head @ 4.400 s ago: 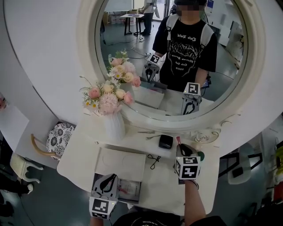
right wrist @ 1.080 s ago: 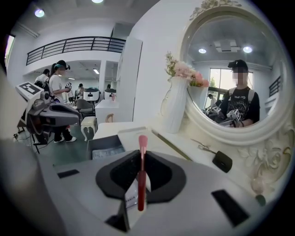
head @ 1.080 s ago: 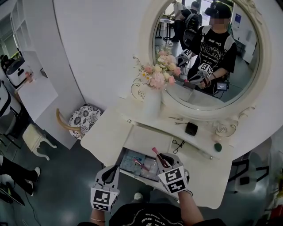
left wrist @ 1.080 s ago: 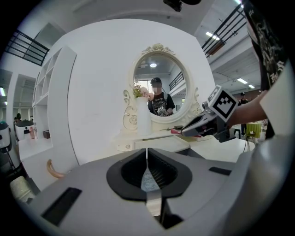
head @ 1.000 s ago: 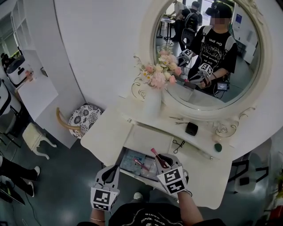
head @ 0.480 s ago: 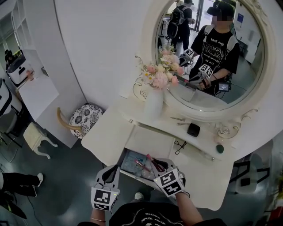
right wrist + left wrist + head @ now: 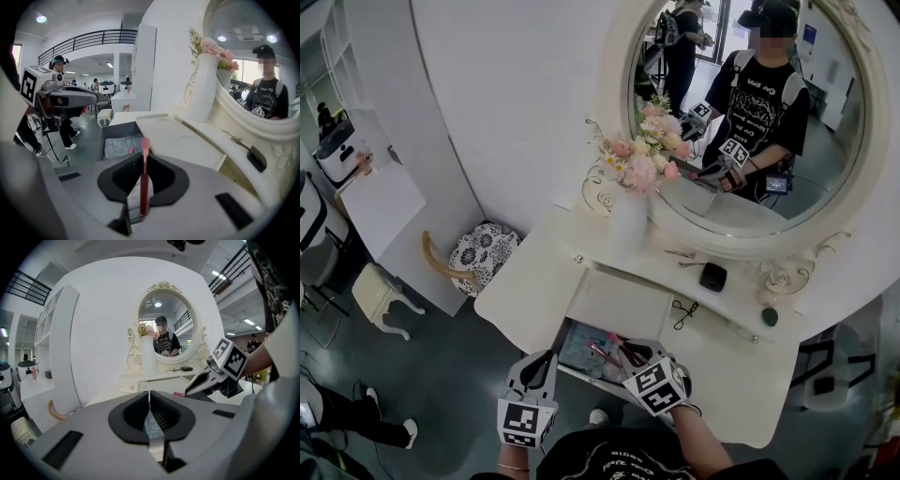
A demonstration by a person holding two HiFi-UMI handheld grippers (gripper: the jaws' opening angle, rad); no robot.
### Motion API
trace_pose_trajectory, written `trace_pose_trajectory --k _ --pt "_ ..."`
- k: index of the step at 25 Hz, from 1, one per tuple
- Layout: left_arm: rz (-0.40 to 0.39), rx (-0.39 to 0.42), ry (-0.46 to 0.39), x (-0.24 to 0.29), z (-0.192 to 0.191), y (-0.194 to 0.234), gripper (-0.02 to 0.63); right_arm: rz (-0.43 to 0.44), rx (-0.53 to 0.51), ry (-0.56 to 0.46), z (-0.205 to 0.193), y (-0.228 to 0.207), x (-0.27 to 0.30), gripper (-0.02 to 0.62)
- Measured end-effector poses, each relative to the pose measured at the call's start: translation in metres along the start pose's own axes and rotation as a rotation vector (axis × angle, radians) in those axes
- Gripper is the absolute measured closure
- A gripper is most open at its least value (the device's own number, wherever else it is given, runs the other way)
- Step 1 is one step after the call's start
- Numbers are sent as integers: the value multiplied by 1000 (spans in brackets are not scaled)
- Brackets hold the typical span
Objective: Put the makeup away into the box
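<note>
A thin red makeup stick with a pink tip [image 7: 617, 344] is clamped in my right gripper [image 7: 628, 356], which is shut on it. The stick's tip hangs just over the open grey drawer box [image 7: 577, 343] of the white vanity. In the right gripper view the stick [image 7: 144, 176] rises between the jaws, pointing at the drawer [image 7: 112, 132], where a flat packet [image 7: 119, 146] and a small pink item [image 7: 131, 150] lie. My left gripper [image 7: 538, 360] hovers left of the drawer front, shut and empty. In the left gripper view its tips [image 7: 150, 395] meet, and the right gripper [image 7: 208, 380] shows beside it.
A white vase of pink flowers [image 7: 624, 225] stands at the back left of the vanity top [image 7: 534, 291]. A black compact [image 7: 712, 277], a small black clip [image 7: 682, 310] and a green item [image 7: 770, 317] lie towards the right. A patterned stool [image 7: 480, 253] sits left of the table.
My right gripper has sunk and tipped further down, bringing the stick's pink tip lower over the drawer. The left gripper has stayed put.
</note>
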State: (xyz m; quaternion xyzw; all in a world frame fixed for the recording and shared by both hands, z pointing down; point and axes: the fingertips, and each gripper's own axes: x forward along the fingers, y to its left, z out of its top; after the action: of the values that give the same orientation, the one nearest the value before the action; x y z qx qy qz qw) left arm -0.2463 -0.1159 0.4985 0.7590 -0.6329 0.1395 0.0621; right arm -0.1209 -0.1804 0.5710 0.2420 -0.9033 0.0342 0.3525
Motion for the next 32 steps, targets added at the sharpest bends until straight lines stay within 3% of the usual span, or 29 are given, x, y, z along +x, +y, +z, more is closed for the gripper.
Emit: trace_pose_trajectory --k 19,26,32 --pt "20 -14 12 9 -3 6 583 47 -130 114 -9 10 21 546" --pt "20 -13 7 10 -2 8 583 76 -92 77 8 13 21 546" --pt "19 -13 16 10 -4 9 583 131 -127 73 23 33 30 546"
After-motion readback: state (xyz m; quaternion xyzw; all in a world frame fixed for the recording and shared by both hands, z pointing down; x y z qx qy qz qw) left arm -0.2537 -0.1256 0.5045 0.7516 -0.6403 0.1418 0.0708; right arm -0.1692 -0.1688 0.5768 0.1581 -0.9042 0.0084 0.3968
